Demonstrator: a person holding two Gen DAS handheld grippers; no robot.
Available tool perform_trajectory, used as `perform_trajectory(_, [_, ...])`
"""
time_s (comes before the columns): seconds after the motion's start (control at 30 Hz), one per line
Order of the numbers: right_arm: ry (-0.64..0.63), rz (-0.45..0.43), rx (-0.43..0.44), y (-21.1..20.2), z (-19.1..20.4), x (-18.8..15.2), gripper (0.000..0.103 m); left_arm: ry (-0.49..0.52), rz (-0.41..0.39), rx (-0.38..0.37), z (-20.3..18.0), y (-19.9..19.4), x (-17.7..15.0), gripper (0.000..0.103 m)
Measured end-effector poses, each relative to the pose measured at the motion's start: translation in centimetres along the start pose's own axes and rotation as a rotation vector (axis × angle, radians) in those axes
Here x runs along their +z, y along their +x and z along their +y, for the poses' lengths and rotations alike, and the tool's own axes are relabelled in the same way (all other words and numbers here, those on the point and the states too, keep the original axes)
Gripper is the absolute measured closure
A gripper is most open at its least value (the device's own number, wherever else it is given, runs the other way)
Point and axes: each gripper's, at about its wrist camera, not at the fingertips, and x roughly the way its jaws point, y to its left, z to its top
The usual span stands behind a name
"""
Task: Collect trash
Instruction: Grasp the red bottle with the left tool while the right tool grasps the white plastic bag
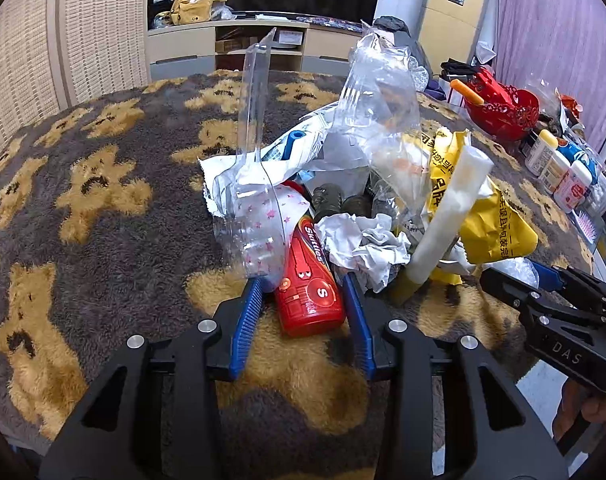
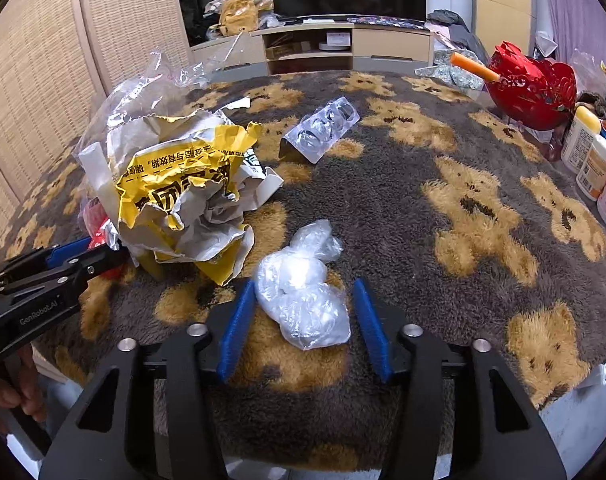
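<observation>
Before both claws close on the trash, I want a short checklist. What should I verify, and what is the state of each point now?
1. Red Skittles bottle lies between the left claw pads: ok.
2. Left pads pressing the bottle: not ok, gaps show.
3. Clear plastic container overlaps the left pad, may get pinched: not ok.
4. Clear plastic wad sits between the right claw pads: ok.
5. Right pads gripping the wad: not ok, far pad stands apart.
6. Yellow wrapper stays outside the right claw: ok.

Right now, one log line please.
left tool: open, astride Skittles bottle | right tool: open, astride plastic wad | nothing lifted
</observation>
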Motion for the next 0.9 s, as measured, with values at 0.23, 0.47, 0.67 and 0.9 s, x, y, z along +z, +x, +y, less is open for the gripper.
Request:
perform_trajectory(0.23, [-0.018, 0.007, 0.009, -0.7, 0.2, -0.4, 0.079, -0.011, 0.012, 0.018, 0.4, -1.0, -0.7, 0.074])
perform_trajectory(0.47, [-0.019, -0.012, 0.029, -2.9, 0.8, -0.9, 0.080, 0.013, 0.035, 0.030, -0.1, -3.3, -2.4, 0.075])
perform_trajectory(0.67, [-0.005, -0.008, 0.053, -4.3, 0.8, -1.9, 0.081, 0.018, 0.051, 0.028, -0.5, -5.2, -4.2, 0.075])
perform_trajectory(0.9, [-0.004, -0.050, 0.057, -6.3, 1.3, -2.1, 0.081, 0.008, 0.031, 0.036, -0.9, -7.6, -5.2, 0.075])
